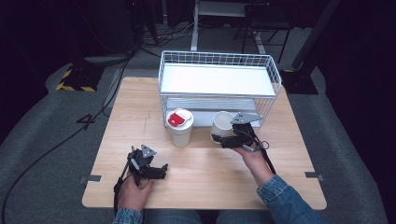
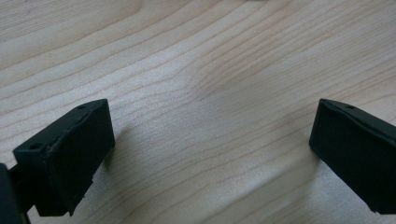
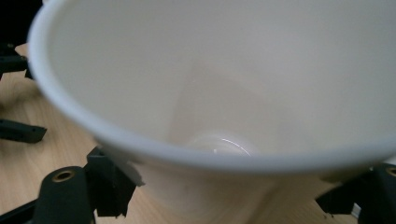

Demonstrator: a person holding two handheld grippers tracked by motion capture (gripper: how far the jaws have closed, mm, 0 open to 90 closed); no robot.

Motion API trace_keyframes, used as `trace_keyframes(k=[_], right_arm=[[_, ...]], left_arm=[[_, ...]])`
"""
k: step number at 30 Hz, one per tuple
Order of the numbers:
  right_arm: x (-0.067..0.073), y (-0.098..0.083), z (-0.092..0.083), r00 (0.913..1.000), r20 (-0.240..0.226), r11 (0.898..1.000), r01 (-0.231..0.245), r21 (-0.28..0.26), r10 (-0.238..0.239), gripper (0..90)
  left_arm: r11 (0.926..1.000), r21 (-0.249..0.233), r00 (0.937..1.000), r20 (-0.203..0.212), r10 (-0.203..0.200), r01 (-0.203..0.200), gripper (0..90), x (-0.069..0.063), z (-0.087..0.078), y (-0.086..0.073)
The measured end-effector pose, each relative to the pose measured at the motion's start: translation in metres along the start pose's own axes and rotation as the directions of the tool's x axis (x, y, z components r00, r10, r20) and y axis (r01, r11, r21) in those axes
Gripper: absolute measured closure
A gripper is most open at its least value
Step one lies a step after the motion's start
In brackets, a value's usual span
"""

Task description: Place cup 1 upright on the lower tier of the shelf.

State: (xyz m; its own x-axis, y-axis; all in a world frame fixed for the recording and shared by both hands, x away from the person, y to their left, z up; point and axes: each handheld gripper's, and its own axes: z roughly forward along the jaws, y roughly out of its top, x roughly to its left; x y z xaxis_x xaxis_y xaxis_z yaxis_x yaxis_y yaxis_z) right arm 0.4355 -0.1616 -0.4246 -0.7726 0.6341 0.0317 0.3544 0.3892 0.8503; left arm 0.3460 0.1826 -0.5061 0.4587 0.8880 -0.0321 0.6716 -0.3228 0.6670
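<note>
An open white paper cup (image 1: 222, 122) is just in front of the wire shelf, right of centre on the wooden table (image 1: 210, 179). My right gripper (image 1: 216, 138) is shut on its lower wall. In the right gripper view the cup (image 3: 233, 84) shows its empty inside, with the gripper (image 3: 229, 193) clamping it from both sides. A second white cup with a red-and-white lid (image 1: 180, 127) stands upright to its left. My left gripper (image 1: 163, 171) rests low near the table's front left, open. In the left gripper view that gripper (image 2: 210, 149) has only bare wood between its wide jaws.
A white two-tier wire shelf basket (image 1: 215, 58) stands at the back of the table, with a white board on its upper tier. Cables and stand legs lie on the grey floor beyond the table. Bare wood lies between the two grippers.
</note>
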Motion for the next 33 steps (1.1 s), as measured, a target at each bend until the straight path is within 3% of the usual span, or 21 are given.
trace_keyframes(k=[6,9,18,33], right_arm=[[-0.008,0.001,0.011,0.9998,0.019,1.0,0.008,-0.001,-0.008,23.2],[-0.013,0.002,0.016,0.9987,0.05,1.0,0.01,0.011,-0.01,23.2],[-0.033,0.004,0.026,0.9876,0.153,0.999,-0.041,0.024,0.037,23.2],[-0.058,0.0,0.046,0.9735,0.216,0.996,-0.084,0.034,0.075,23.1]], left_arm=[[1.0,0.0,1.0,0.0,0.0,0.0,0.6,0.0,0.0,0.0],[1.0,0.0,1.0,0.0,0.0,0.0,0.6,0.0,0.0,0.0],[1.0,0.0,1.0,-0.001,0.0,0.0,0.6,0.0,0.0,0.0],[1.0,0.001,1.0,0.003,0.002,-0.002,0.6,0.0,-0.001,-0.001]])
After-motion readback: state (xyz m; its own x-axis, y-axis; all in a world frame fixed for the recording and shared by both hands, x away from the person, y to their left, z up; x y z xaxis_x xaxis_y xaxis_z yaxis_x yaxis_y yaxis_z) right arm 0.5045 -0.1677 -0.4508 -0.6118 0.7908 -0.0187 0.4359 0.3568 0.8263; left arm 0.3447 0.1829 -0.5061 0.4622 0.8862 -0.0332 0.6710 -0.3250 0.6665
